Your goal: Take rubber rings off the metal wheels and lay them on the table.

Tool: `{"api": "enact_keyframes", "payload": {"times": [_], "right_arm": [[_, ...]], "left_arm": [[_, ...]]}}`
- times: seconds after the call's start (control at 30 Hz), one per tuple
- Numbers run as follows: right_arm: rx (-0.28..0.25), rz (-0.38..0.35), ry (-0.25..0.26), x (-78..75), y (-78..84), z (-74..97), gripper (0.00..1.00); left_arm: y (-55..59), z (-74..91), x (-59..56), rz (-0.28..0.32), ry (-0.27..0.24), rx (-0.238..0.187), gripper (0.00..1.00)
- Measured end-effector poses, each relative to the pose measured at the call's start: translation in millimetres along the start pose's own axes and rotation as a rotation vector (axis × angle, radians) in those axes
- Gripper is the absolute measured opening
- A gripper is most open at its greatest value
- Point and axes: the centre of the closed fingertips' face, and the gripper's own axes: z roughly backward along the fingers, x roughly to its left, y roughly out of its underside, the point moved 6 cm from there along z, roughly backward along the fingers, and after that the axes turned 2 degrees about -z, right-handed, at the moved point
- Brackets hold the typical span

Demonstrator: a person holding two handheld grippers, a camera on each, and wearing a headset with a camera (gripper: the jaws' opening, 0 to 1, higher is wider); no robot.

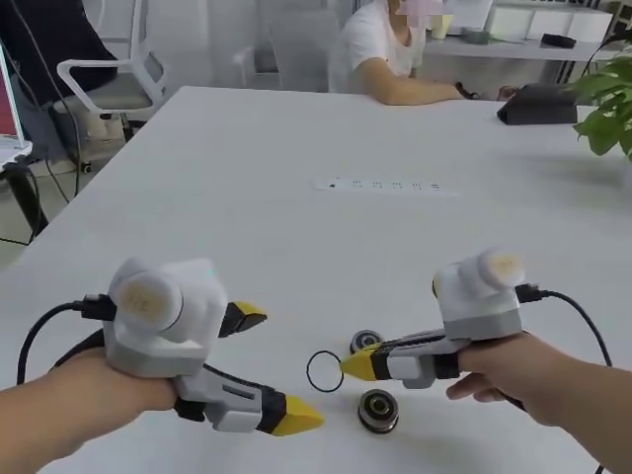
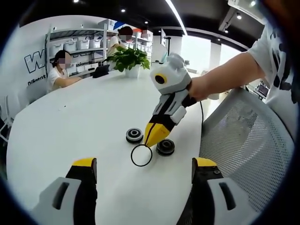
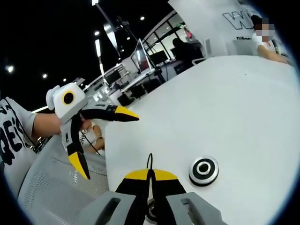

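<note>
Caught the right tongs (image 1: pixel 348 366) clamped shut on a thin black rubber ring (image 1: pixel 307 371), which hung as a full open circle off their yellow tips in the head view. Found the left tongs (image 1: pixel 272 367) spread wide and gripping nothing, their tips pointed toward the ring from close by. Could not tell whether the ring touched the white desk (image 1: pixel 296 227).

Counted two round metal wheels flanking the right tongs: the far wheel (image 1: pixel 366 342) just beyond their tips, the near wheel (image 1: pixel 378 410) just on the person's side of them, both apart from the ring.

Picked up, in the left gripper view, the ring (image 2: pixel 131 156) face-on between the left tongs' own spread tips (image 2: pixel 144 165), with the right tongs (image 2: pixel 156 133) coming down onto it. Got the ring (image 3: pixel 150 161) in the right gripper view as a mere dark line, edge-on, above the pressed-together yellow tips (image 3: pixel 150 176). Showed the far wheel (image 3: pixel 204 171) there in detail: dark outer band, pale inner ring, dark hub. Registered a grey mesh chair (image 3: pixel 51 187) below the left tongs (image 3: pixel 108 144). Left the desk looking smooth and matt.
</note>
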Motion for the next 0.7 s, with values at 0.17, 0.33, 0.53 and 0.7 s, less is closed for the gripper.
{"api": "enact_keyframes", "payload": {"times": [0.17, 0.33, 0.53, 0.7], "right_arm": [[0.015, 0.008, -0.003, 2.7, 2.1, -5.5, 0.0], [0.027, 0.011, 0.007, 1.3, 4.3, -8.1, 0.0], [0.037, 0.018, 0.036, -1.6, 5.5, -9.4, 0.0], [0.032, 0.018, 0.049, -3.3, 5.8, -10.0, 0.0]], "left_arm": [[0.8, 1.4, 0.5, 0.001, -0.005, 0.0, 0.82], [-0.1, 2.1, 0.6, 0.002, -0.011, -0.005, 0.83], [0.9, 2.3, 0.3, 0.003, -0.011, -0.007, 0.83], [1.2, 3.0, 0.2, -0.006, -0.01, 0.0, 0.83]]}}
